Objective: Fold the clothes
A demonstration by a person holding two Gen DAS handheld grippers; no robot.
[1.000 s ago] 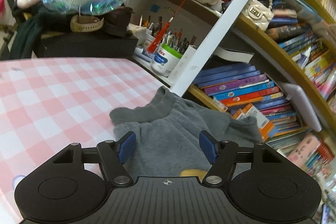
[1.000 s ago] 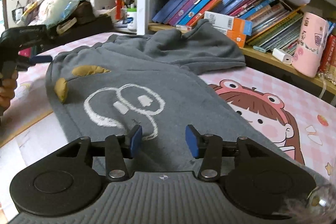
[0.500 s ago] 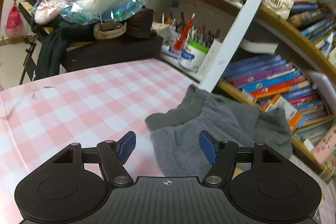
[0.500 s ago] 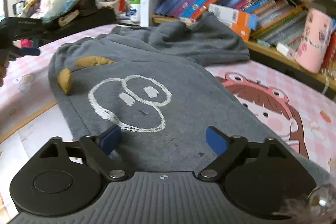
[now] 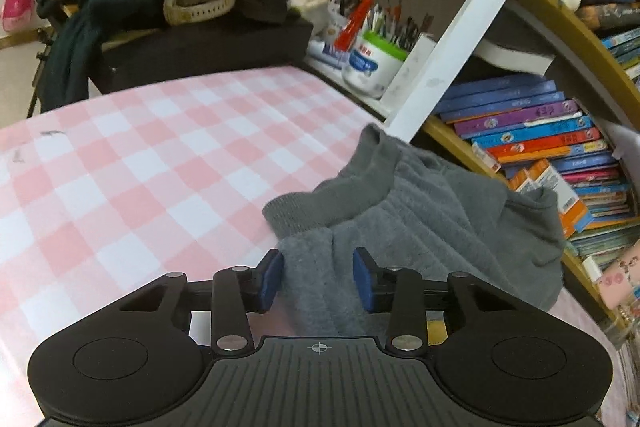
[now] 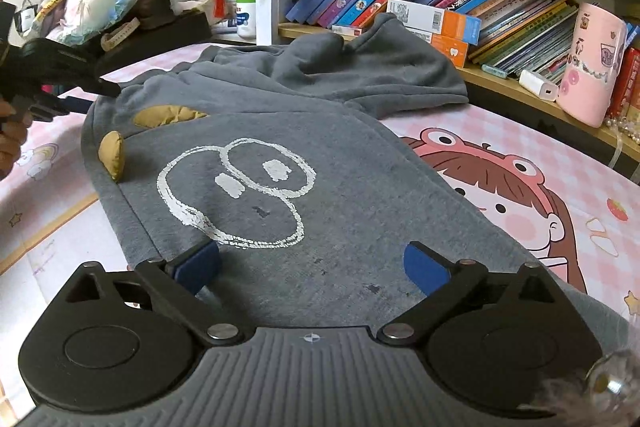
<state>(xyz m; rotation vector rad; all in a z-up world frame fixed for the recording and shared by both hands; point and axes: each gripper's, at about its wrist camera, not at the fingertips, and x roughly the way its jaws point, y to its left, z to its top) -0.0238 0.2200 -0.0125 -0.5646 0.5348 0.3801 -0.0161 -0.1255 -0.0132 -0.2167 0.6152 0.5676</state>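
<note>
A pink checked tabletop holds a soft grey fleece sweatshirt, spread flat below the bookshelf, with a chalky white cartoon print. The right gripper hovers wide apart; the left gripper straddles bunched fleece, unclosed.

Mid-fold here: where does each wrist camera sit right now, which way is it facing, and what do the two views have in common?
Left wrist: behind the left claw, over the gray sweatshirt edge, facing the pink checked table and bookshelf; only its own fingers show.
Right wrist: behind the right claw, low over the sweatshirt's white print, facing the shelf; the left claw and a hand show at left.
Shared: sweatshirt, table, bookshelf.
</note>
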